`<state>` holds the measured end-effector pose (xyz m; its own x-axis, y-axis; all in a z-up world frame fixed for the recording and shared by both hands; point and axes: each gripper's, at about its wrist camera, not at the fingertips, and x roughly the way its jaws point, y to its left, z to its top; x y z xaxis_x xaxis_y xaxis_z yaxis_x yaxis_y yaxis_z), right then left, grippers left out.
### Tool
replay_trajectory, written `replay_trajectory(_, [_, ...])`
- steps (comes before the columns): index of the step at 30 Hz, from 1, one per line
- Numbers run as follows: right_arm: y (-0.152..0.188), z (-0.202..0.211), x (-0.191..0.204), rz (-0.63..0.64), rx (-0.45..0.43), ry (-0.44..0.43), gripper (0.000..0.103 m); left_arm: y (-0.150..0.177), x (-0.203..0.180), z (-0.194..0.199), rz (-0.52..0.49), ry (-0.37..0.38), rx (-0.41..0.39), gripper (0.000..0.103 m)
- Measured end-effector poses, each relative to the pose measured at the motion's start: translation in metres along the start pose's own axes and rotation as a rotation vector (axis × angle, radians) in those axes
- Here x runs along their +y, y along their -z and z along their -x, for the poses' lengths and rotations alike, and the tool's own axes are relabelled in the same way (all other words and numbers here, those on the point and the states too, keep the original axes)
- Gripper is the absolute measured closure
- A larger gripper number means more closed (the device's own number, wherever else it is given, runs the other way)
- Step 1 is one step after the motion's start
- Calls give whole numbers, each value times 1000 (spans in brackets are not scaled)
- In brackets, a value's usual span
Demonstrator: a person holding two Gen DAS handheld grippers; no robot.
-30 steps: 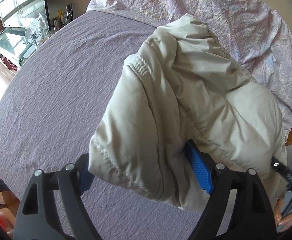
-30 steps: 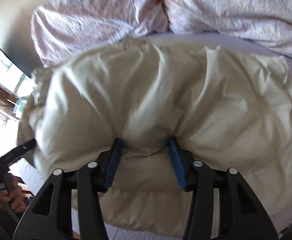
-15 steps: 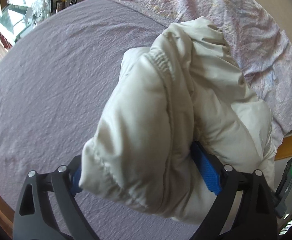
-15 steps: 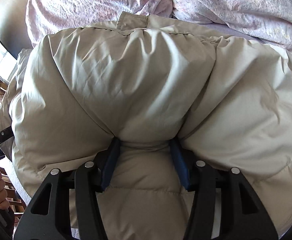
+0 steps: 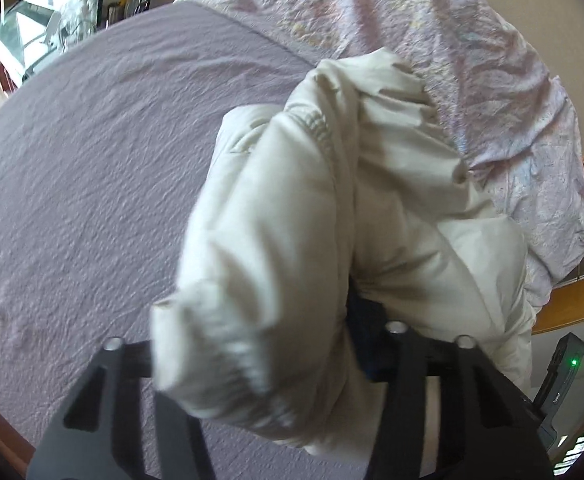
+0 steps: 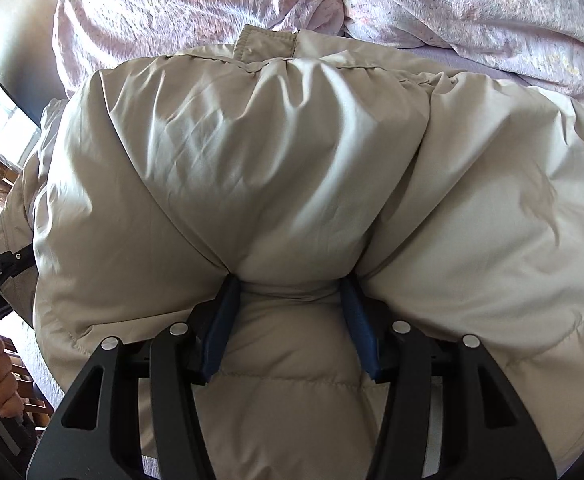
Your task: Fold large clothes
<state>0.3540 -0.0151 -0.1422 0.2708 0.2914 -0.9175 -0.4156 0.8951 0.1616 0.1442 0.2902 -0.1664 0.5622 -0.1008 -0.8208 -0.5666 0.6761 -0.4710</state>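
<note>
Jacket (image 6: 292, 168), cream and puffy, fills the centre of both views, bunched on the lilac bed (image 5: 91, 160) below the floral pillows (image 6: 472, 12). Left tool (image 5: 292, 360), lower centre, has just been closing its jaws and now pinches a padded fold of the jacket. Right tool (image 6: 289, 312), lower centre, pinches another thick fold between its blue pads (image 6: 219, 328).

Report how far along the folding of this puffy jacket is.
Done: the beige jacket is bunched up on the purple sheet. In hand: the right gripper pinches a thick fold; the left gripper has just been closing on a sleeve end, cuff dangling. Left: a flat, tidy fold is not there yet.
</note>
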Motion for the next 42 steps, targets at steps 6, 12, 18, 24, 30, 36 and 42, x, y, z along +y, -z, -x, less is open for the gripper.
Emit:
replay_trajectory(6, [2, 1, 1, 5, -4, 2, 49, -6, -20, 18, -58, -5, -32, 73])
replay_trajectory(12, [2, 2, 1, 6, -7, 1, 49, -9, -56, 50, -119, 75, -95, 76])
replay_trajectory(18, [2, 2, -1, 3, -10, -10, 49, 1, -110, 83, -221, 189, -134, 76])
replay_trajectory(24, [-1, 4, -9, -10, -9, -36, 49, 28, -169, 101, -343, 276, -139, 76])
replay_trajectory(30, [-5, 8, -21, -16, -10, -71, 49, 58, -218, 104, -450, 339, -118, 75])
replay_trajectory(36, [2, 29, -42, -20, -24, -63, 49, 85, -259, 101, -538, 350, -106, 74])
replay_trajectory(42, [18, 73, -83, -36, -127, -11, 49, 115, -298, 91, -599, 361, -70, 74])
